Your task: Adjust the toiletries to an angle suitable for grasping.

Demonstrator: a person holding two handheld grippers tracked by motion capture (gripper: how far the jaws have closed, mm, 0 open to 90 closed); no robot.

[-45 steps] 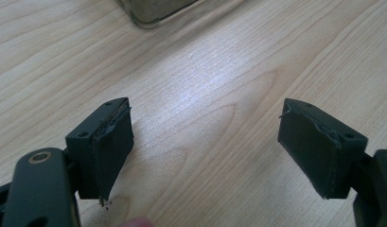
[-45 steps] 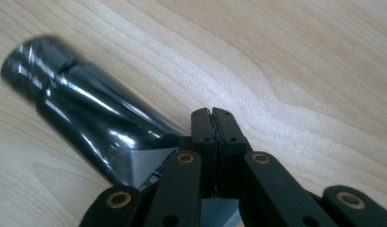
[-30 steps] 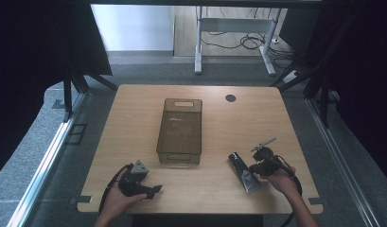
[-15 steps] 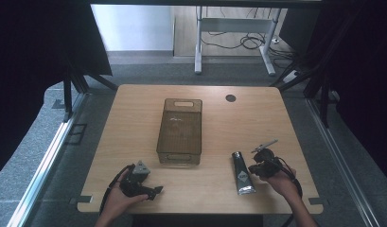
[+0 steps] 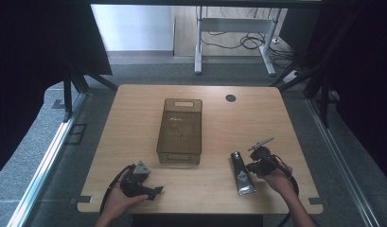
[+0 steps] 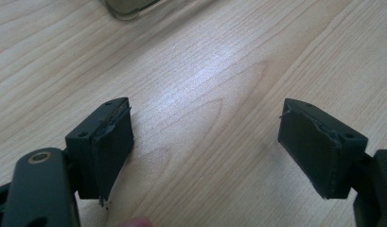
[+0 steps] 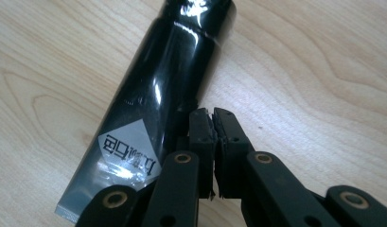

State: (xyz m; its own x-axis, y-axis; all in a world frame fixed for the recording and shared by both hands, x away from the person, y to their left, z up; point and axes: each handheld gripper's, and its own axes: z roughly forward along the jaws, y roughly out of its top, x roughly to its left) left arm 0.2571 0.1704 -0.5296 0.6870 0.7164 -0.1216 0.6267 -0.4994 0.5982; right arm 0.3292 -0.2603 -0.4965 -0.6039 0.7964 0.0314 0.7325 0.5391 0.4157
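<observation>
Jaws of the right gripper (image 7: pixel 212 118) press together on nothing in its own view, just beside a black tube (image 7: pixel 153 109) whose white label shows there. From above, that tube (image 5: pixel 241 173) lies near the table's (image 5: pixel 134 118) near-right edge, right of a smoky bin (image 5: pixel 180 131). The left gripper (image 6: pixel 205 146) gapes over bare wood, near left.

1. A wooden table (image 5: pixel 134 118) with rounded corners stands on grey floor.
2. A dark round hole (image 5: pixel 230 98) sits in the table's far right part.
3. A white metal frame (image 5: pixel 233 28) stands beyond the table's far edge, with black cables (image 5: pixel 243 41) on the floor under it.
4. Black curtains (image 5: pixel 35 42) hang on either side of the table.
</observation>
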